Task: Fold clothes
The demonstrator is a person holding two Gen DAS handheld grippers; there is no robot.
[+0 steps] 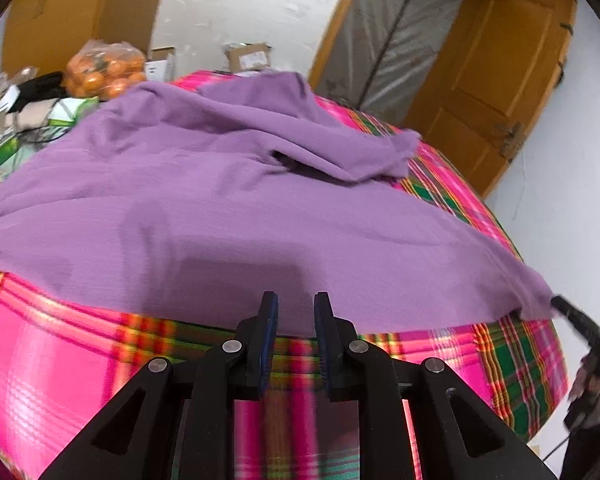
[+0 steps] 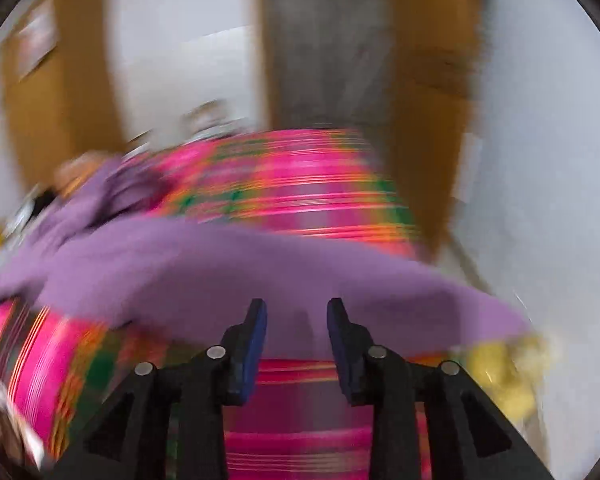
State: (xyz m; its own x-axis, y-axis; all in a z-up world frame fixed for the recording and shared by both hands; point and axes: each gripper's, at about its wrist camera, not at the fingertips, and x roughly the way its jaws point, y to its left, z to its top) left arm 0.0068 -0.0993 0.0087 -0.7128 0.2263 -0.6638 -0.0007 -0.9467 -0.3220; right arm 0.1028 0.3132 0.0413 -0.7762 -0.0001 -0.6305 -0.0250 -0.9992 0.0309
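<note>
Shirt: spread, rumpled, on plaid bed.
Left claw: spread, empty; pinch near hem.
Right claw: spread, empty; match it.

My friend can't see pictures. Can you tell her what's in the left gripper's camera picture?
A purple shirt lies spread, a bit rumpled, over a pink and green plaid cloth. The left gripper is open with empty fingers near the shirt's hem. Behind are oranges and a wooden door.
</note>
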